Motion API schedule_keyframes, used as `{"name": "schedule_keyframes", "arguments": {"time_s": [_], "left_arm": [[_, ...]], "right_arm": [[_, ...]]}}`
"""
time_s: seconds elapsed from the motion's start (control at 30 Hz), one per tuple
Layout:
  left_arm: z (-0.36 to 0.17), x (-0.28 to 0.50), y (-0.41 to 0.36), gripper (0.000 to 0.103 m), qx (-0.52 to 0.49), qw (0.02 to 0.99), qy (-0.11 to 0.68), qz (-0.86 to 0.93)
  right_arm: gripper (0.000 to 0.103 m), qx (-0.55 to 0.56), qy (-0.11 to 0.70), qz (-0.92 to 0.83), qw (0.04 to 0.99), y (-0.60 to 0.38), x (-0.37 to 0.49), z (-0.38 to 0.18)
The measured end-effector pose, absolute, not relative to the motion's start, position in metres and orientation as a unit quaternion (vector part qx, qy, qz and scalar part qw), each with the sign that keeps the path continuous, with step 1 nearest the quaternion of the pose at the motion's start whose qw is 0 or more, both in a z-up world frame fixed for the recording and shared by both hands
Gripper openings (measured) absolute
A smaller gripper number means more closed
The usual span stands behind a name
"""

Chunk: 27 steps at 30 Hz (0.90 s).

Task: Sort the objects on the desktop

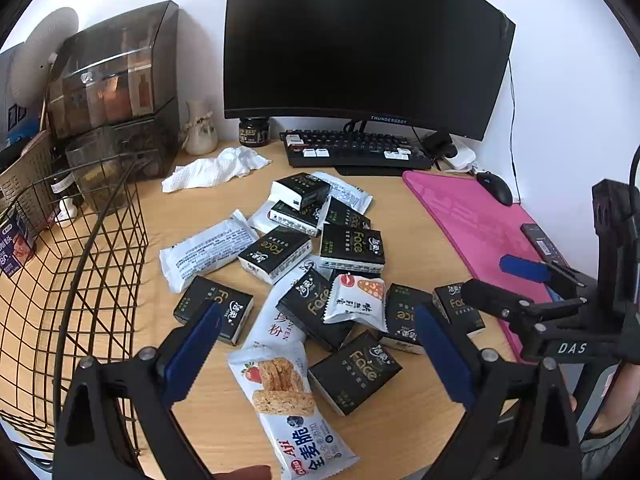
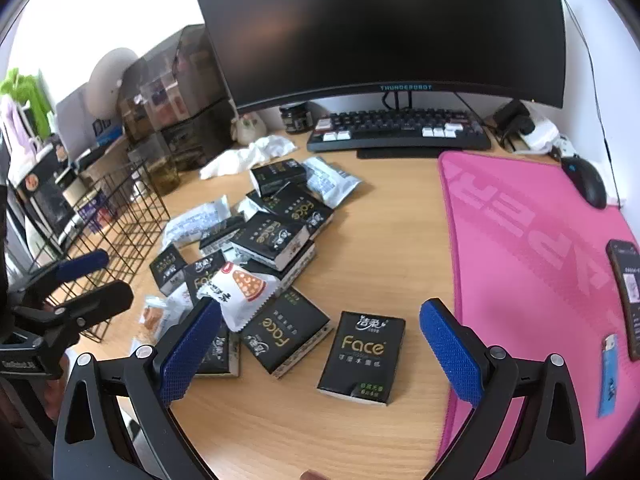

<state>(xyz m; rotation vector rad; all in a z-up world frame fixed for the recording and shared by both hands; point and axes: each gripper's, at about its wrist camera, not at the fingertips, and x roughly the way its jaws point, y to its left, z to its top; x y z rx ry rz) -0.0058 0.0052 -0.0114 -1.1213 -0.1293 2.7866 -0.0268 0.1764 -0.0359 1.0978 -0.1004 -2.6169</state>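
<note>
While both your grippers hang wide and empty, the lone tissue pack (image 2: 362, 356) lies just ahead between your right gripper (image 2: 320, 336) fingers, long axis pointing away; left gripper (image 1: 316, 344) sits farther off.

Home office desk: monitor (image 2: 380, 28), keyboard (image 2: 400, 132), mouse (image 2: 588, 186).

- Your dark monitor (image 2: 380, 28) stands at the desk's (image 2: 360, 240) rear.
- Your keyboard (image 2: 400, 134) sits beneath it.
- Your mouse (image 2: 588, 186) rests on the pink mat (image 2: 532, 260).
</note>
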Motion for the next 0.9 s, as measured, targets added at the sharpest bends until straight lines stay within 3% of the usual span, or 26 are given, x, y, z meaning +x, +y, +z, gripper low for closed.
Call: {"name": "schedule_keyframes", "arguments": {"time_s": [0.9], "left_arm": [[-0.025, -0.012, 0.004, 0.096, -0.388, 0.054, -0.035, 0.919]], "right_arm": [[0.101, 0.365, 0.01, -0.923, 0.118, 0.172, -0.023, -0.041]]}}
